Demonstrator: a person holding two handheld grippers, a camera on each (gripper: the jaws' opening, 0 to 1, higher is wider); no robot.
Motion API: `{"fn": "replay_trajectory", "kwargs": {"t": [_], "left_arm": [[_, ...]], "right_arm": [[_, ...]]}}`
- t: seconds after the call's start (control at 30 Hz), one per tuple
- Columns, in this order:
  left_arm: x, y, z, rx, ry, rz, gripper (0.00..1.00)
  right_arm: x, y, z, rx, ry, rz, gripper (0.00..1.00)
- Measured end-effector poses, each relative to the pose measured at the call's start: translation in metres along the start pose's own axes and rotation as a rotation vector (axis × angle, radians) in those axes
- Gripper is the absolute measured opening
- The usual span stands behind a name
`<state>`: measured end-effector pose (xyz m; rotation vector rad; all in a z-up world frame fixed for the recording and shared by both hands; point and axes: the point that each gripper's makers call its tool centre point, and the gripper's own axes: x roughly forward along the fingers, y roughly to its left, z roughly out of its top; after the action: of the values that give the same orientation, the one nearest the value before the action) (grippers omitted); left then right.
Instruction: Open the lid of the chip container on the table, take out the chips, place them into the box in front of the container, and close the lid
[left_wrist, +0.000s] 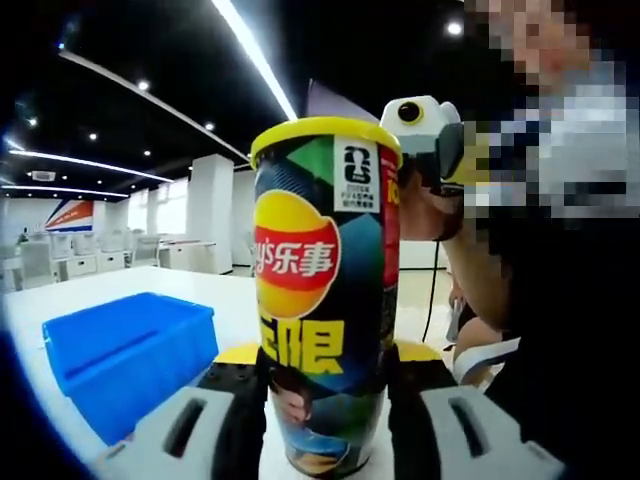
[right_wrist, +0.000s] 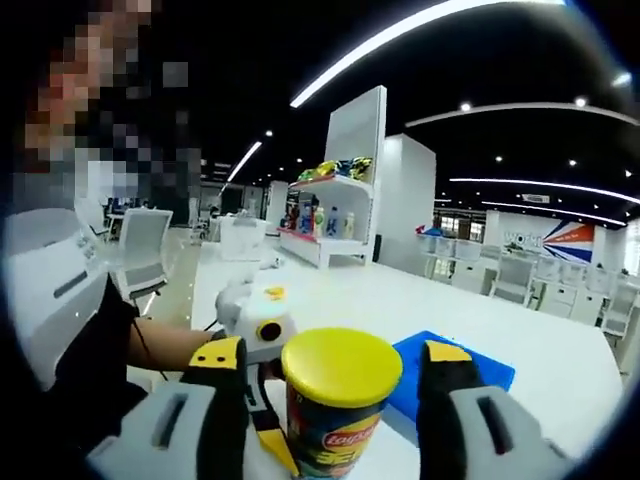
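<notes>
The main risk is the chip container (left_wrist: 325, 290) tipping or twisting when the lid (right_wrist: 341, 365) is pulled. It is a tall, narrow can, and the left gripper (left_wrist: 325, 400) appears to clamp it low on the body, jaws pressed against both sides near the base. A pull on the lid that is off-axis could lever the can over or slide it out of that low hold. The right gripper (right_wrist: 335, 385) brackets the lid from above with its jaws spread wide and not touching it; closing off-centre could dent the rim or knock the can sideways toward the blue box (left_wrist: 125, 355).

The container stands upright on the white table (right_wrist: 540, 330), just beside the blue box. It is a dark cylinder with a red and yellow Lay's logo, yellow Chinese characters below it, and a yellow plastic lid still seated flat on top. The box looks empty from what shows of its interior.
</notes>
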<state>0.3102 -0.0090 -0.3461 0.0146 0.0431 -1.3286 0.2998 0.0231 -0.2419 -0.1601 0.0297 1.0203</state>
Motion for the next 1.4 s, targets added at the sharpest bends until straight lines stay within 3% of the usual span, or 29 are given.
{"fn": "replay_trajectory", "kwargs": {"t": [0.5,1.13,1.4], "left_arm": [[-0.0002,-0.0003,-0.0005,0.003,-0.008,0.008,0.48],[0.0008,-0.0015,-0.0022,0.002,-0.006,0.01,0.48],[0.0011,-0.0014,-0.003,0.001,-0.002,0.011,0.48]], "right_arm": [[0.0031,-0.0038,-0.0014,0.018,-0.012,-0.013,0.49],[0.0034,-0.0077,-0.0015,0.015,-0.033,-0.043,0.43],[0.0025,-0.009,-0.0024,0.071,-0.029,-0.065,0.41]]}}
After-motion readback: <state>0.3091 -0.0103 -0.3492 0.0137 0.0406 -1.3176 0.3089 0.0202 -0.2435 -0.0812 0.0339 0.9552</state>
